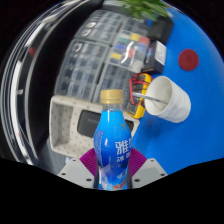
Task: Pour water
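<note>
Blue water bottle [112, 143] with tan cap clamped upright in the tool [112, 172], white cup [167, 99] tipped on its side beyond, blue bench [185, 130] underneath.

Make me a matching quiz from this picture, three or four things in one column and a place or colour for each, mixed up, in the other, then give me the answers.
Things:
1. bottle
2. cup
3. plant
4. fingers

Descriptions:
A. white, lying tilted on the blue table beyond the bottle
B. green, far back past the cup
C. blue with a tan cap, upright
D. pressing on the bottle from both sides

Pairs: 1-C, 2-A, 3-B, 4-D
</note>
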Action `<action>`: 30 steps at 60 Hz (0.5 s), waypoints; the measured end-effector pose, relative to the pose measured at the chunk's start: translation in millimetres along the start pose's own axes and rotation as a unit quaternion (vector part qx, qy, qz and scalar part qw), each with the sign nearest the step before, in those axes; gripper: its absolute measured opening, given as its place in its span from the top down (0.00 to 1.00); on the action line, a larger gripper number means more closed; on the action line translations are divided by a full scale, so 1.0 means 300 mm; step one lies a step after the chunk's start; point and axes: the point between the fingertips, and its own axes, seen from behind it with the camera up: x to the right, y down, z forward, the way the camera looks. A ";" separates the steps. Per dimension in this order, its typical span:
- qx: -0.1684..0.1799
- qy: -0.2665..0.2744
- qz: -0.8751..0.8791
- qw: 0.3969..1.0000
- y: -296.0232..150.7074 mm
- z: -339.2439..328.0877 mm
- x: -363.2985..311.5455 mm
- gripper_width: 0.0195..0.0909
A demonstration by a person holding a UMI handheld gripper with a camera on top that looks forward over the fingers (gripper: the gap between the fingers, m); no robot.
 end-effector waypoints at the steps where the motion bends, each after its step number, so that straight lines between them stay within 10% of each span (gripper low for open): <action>1: 0.002 -0.001 0.019 1.000 -0.009 0.003 0.000 0.75; 30: -0.022 -0.012 0.302 0.953 -0.070 0.056 0.022 0.75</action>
